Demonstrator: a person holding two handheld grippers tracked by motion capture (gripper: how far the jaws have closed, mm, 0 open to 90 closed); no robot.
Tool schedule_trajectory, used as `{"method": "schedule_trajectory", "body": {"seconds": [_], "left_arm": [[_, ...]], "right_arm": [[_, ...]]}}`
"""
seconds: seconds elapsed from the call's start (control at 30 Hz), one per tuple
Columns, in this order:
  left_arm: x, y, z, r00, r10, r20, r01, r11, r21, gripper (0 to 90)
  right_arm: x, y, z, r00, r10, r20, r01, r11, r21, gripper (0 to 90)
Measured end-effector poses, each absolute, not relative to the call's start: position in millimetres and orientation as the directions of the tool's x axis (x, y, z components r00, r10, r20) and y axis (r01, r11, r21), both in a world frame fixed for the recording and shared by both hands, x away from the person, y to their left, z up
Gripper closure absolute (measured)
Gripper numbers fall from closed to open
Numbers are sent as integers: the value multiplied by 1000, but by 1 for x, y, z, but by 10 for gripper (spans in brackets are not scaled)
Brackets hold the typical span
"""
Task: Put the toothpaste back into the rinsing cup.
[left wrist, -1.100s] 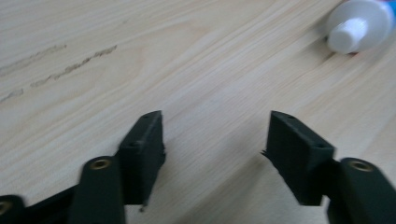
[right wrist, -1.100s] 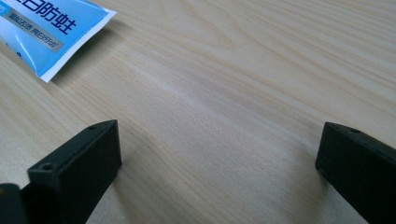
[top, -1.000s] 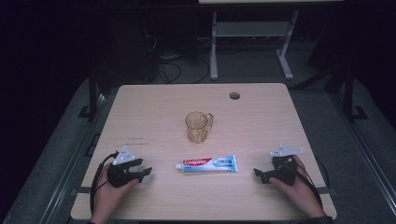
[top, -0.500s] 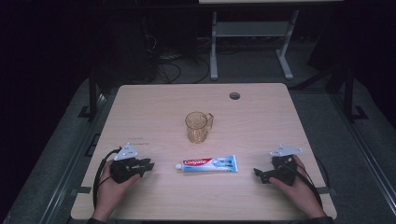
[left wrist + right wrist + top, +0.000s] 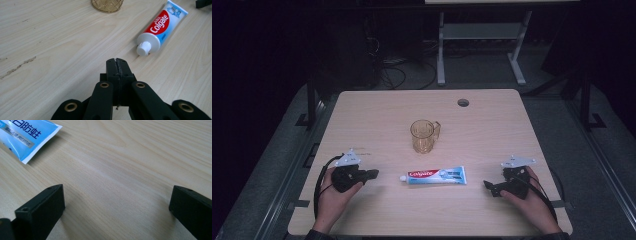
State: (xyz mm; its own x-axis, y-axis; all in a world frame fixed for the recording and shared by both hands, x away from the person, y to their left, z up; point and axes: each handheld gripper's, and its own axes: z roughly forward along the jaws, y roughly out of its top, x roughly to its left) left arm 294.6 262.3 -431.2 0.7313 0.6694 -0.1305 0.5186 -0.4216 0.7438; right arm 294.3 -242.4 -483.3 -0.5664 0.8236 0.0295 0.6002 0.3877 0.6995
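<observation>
A Colgate toothpaste tube (image 5: 434, 175) lies flat on the wooden table, cap to the left, in front of an amber glass mug (image 5: 424, 136). My left gripper (image 5: 373, 173) rests on the table left of the tube. Its jaws have just been closing and now meet with nothing between them (image 5: 117, 61), pointing toward the tube's white cap (image 5: 143, 48). My right gripper (image 5: 488, 186) rests right of the tube. In its own view it (image 5: 117, 200) stands open over bare wood, with the tube's crimped end (image 5: 27, 135) ahead to the left.
The table has a round cable hole (image 5: 463, 102) at the back right. Its front edge (image 5: 427, 234) runs just under the person's wrists. A white desk frame (image 5: 482, 45) stands on the dark floor behind. The mug's base (image 5: 107, 5) lies ahead of the left gripper.
The left gripper's jaws have gone from wide open to shut, with nothing taken hold of. The right gripper, tube and mug have stayed put.
</observation>
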Motion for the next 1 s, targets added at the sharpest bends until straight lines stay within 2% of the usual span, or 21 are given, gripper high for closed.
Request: {"method": "schedule_trajectory", "body": {"seconds": [0.27, 1.0], "left_arm": [[298, 255, -426, 745, 649, -151, 522, -427, 738, 900], [315, 217, -420, 799, 586, -135, 466, -461, 755, 900]], "right_arm": [[294, -242, -483, -567, 823, 30, 600, 388, 700, 0], [294, -242, -483, -567, 823, 29, 600, 389, 700, 0]]}}
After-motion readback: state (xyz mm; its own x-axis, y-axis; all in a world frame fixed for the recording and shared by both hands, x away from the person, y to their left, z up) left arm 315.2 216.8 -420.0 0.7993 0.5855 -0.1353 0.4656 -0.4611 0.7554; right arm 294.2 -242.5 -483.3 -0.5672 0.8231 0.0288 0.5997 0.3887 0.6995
